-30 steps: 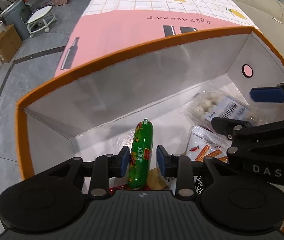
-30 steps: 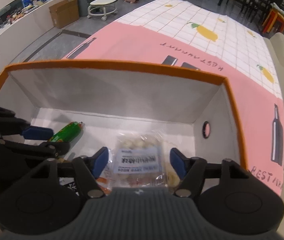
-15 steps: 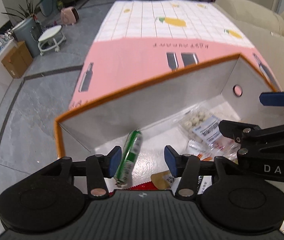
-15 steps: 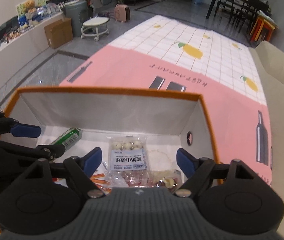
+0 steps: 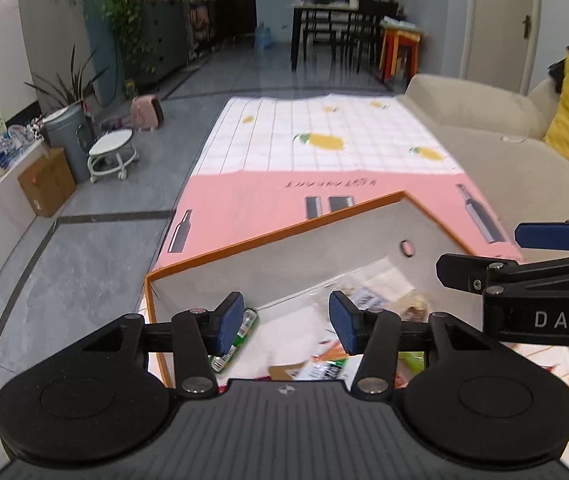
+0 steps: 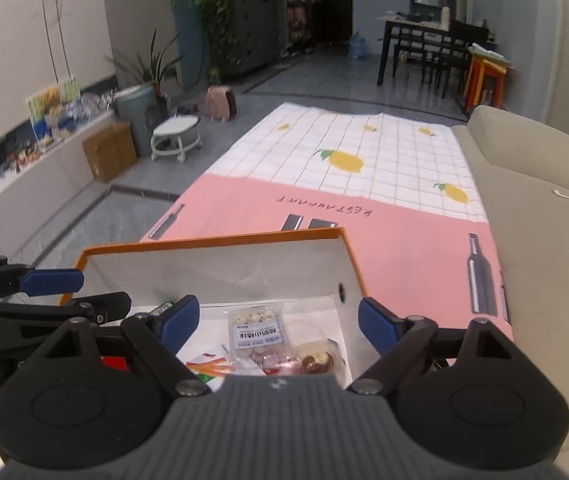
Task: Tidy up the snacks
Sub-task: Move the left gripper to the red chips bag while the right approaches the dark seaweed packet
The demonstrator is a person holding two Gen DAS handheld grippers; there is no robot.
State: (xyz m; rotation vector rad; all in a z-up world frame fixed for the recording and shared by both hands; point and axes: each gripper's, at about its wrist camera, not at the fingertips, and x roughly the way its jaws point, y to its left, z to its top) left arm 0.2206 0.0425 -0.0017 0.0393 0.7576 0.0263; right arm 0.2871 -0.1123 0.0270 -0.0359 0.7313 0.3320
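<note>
Right wrist view: right gripper [image 6: 278, 322] spread and empty, jaws just widened; left gripper [image 5: 286, 322] likewise. Below, orange-rimmed box [image 6: 212, 242] holds green sausage [image 5: 240, 338], labelled snack bag [image 6: 256, 330], wrapped candies [image 6: 316, 360], on pink tablecloth [image 6: 404, 236].

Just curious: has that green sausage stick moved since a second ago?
Yes. The green sausage stick left the left fingers and now lies by the orange-rimmed box's left wall.

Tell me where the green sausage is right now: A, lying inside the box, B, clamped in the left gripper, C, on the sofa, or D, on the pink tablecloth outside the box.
A: the green sausage lies on the floor of the box, and the open left gripper holds nothing.
</note>
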